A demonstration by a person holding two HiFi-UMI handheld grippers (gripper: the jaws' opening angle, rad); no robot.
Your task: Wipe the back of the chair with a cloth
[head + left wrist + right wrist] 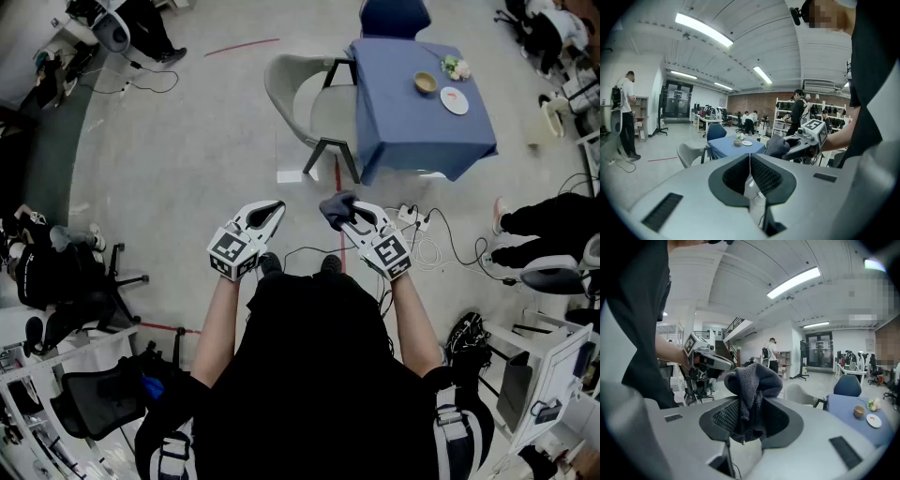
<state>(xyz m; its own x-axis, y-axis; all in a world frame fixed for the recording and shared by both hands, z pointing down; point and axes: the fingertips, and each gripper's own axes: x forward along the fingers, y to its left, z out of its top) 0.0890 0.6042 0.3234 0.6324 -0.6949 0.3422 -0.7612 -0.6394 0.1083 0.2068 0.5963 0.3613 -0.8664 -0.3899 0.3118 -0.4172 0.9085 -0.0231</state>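
cloth — upright in right claw

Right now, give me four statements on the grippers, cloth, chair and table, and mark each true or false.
1. The right gripper is shut on the cloth. True.
2. The left gripper is open. False: its jaws are together with nothing between them.
3. The cloth is touching the chair. False: the chair stands ahead on the floor beside the table, well apart from the cloth.
4. A bowl and a plate stand on the table. True.
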